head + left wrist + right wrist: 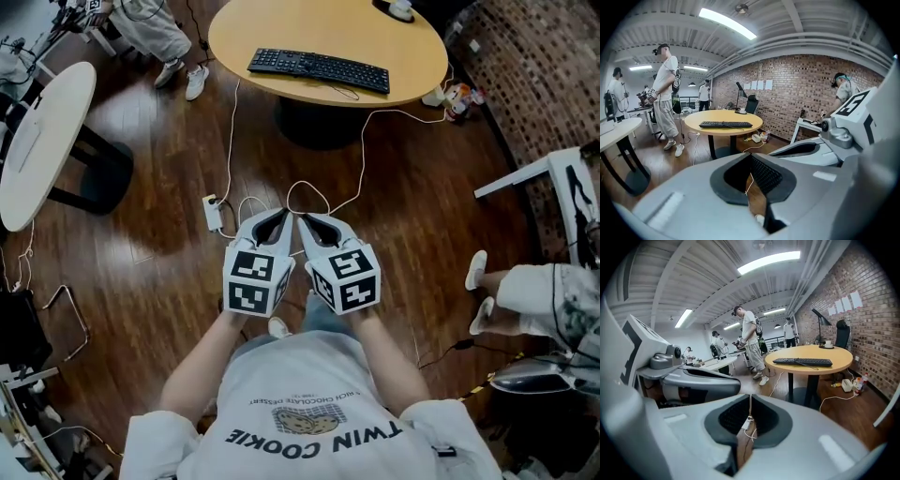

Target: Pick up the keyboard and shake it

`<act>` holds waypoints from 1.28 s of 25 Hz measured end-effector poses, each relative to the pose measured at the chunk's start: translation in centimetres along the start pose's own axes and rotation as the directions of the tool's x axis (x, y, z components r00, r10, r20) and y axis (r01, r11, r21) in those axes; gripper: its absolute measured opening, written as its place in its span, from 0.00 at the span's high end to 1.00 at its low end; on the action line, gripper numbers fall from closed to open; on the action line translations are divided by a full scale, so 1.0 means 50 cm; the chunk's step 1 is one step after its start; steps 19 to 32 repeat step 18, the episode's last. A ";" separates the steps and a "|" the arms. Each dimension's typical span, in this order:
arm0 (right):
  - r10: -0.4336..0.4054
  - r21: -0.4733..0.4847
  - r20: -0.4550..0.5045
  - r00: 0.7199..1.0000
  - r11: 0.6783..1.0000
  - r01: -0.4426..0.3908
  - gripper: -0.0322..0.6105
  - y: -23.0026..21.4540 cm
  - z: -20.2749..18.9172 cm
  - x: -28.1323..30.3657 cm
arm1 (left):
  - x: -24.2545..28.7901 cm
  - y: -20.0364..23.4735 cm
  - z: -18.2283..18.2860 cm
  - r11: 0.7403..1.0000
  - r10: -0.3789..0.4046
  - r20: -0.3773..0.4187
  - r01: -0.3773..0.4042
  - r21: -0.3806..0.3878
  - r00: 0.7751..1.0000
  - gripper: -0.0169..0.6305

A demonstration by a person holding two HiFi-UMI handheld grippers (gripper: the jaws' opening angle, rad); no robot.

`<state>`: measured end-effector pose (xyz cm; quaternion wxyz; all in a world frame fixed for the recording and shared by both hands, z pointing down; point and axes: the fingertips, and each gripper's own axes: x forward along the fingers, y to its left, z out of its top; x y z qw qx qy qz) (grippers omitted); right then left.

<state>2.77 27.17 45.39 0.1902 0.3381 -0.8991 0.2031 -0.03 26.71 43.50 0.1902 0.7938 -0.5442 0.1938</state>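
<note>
A black keyboard (319,70) lies flat on the round wooden table (417,52) at the top of the head view, its thin cable curling off the front edge. It also shows far ahead in the left gripper view, keyboard (725,124), and in the right gripper view, keyboard (802,362). Both grippers hover side by side over the wood floor, well short of the table and pointing toward it. The left gripper (280,215) is shut with nothing between its jaws, seen up close as left gripper (751,157). The right gripper (303,218) is likewise shut and empty, right gripper (750,397).
A white power strip (213,212) and loose white cables (361,159) lie on the floor between me and the table. A white oval table (37,141) stands at the left. One person stands at the top left (159,28), another sits at the right (539,291). A brick wall runs along the right.
</note>
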 end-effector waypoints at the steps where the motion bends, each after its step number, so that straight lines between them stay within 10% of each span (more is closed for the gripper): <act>1: -0.010 0.004 0.004 1.000 1.000 0.010 0.93 0.017 -0.007 -0.012 | -0.020 -0.007 -0.007 1.000 -0.011 0.005 0.011 0.003 1.000 0.96; 32: -0.141 -0.015 0.031 0.990 0.990 0.141 0.93 0.146 -0.074 -0.129 | -0.178 -0.082 -0.063 0.993 -0.096 0.046 0.092 0.075 0.994 0.96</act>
